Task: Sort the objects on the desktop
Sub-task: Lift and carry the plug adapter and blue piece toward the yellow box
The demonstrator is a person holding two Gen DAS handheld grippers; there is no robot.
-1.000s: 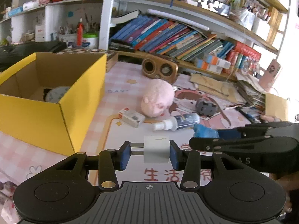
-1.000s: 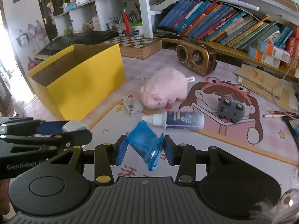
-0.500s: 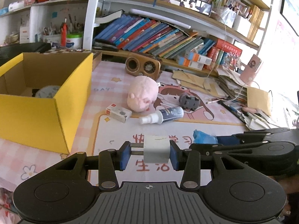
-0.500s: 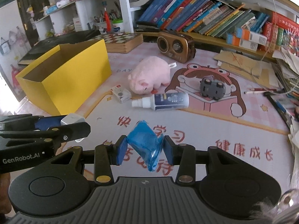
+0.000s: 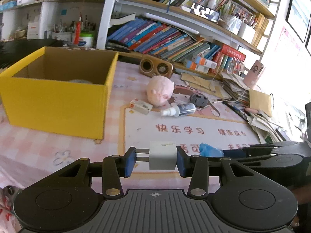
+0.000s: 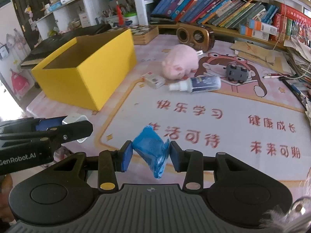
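My left gripper (image 5: 155, 160) is shut on a white plug adapter (image 5: 162, 158), its two prongs pointing left, held above the desk mat's near edge. My right gripper (image 6: 151, 156) is shut on a crumpled blue packet (image 6: 152, 151), beside the left gripper. The adapter also shows in the right wrist view (image 6: 76, 121), and the blue packet in the left wrist view (image 5: 210, 150). An open yellow box (image 5: 56, 101) stands at left with a round object inside. On the mat lie a pink plush pig (image 5: 159, 93), a spray bottle (image 5: 178, 110), a small white carton (image 5: 141, 106) and a grey toy car (image 5: 199, 100).
A brown retro radio (image 5: 156, 67) stands behind the pig. Bookshelves with leaning books (image 5: 165, 38) line the back. Stacked papers and envelopes (image 5: 258, 101) crowd the right edge. A chessboard box (image 6: 144, 34) sits behind the yellow box (image 6: 87, 69).
Both grippers have drawn back toward the desk's near edge with their objects still held. The box and desk objects now look farther away.
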